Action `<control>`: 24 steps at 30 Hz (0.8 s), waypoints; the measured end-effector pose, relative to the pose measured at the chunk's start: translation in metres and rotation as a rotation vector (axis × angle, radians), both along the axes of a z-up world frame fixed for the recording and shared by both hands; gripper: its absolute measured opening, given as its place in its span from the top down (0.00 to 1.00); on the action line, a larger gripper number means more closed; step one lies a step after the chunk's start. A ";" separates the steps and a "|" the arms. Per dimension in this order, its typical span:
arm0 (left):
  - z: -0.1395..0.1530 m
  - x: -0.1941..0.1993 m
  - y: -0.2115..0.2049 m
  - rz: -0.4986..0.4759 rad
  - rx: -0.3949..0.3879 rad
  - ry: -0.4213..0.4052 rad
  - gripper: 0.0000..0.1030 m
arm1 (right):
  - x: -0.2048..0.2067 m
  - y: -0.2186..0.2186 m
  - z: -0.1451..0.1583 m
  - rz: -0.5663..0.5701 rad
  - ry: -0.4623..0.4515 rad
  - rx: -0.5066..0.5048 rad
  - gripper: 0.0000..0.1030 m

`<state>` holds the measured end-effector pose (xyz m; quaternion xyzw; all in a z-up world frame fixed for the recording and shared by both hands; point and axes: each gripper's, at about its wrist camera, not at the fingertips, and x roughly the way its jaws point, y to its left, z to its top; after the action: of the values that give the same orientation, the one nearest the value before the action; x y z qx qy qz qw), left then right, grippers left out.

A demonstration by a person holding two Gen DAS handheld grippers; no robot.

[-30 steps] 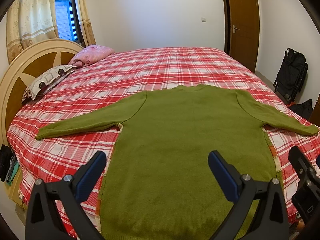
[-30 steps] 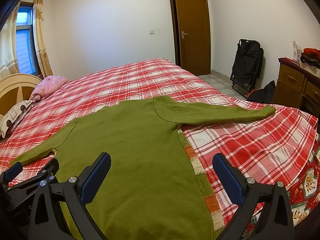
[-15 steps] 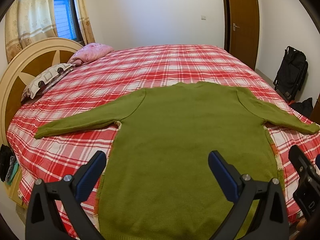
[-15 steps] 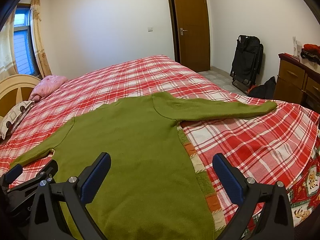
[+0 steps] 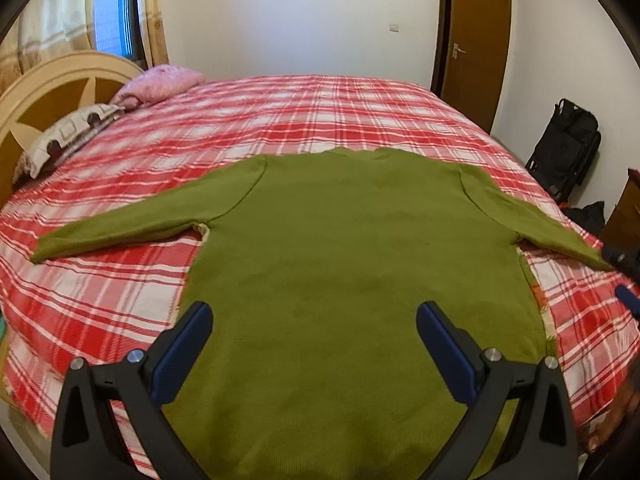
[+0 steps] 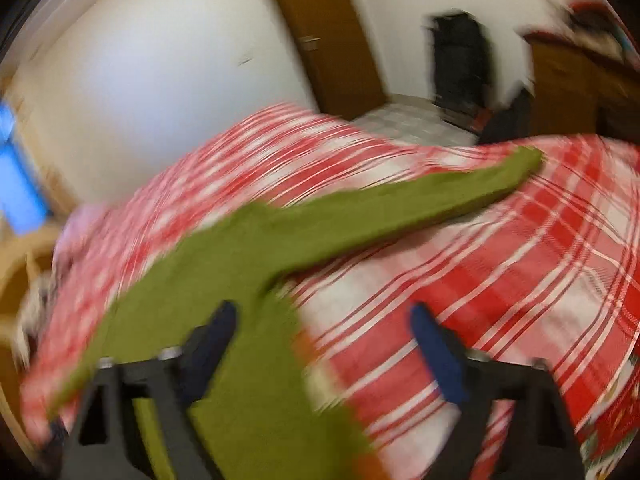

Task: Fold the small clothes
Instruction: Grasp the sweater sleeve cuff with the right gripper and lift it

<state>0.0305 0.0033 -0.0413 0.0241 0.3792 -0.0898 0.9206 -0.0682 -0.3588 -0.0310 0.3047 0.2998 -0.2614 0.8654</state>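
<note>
Jaws apart over flat green sweater (image 5: 352,248)

A home bedroom: a bed (image 5: 360,112) under a red plaid sheet, pillows (image 5: 68,136) against a rounded wooden headboard (image 5: 48,88), a curtained window (image 5: 112,8), and a wooden door (image 5: 476,40).

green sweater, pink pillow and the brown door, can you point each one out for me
green sweater (image 5: 352,264), left wrist view, middle of its back panel
pink pillow (image 5: 160,86), left wrist view, centre of its top face
brown door (image 5: 474,48), left wrist view, middle of the door leaf
</note>
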 end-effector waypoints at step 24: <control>-0.021 0.060 0.020 0.067 0.037 0.058 0.00 | 0.021 -0.232 -0.052 -0.333 0.286 -0.034 0.89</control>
<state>0.0909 0.0234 -0.0626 0.0259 0.4079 -0.0527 0.9111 -0.0476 -0.5910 -0.0826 0.2951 0.3608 -0.4463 0.7639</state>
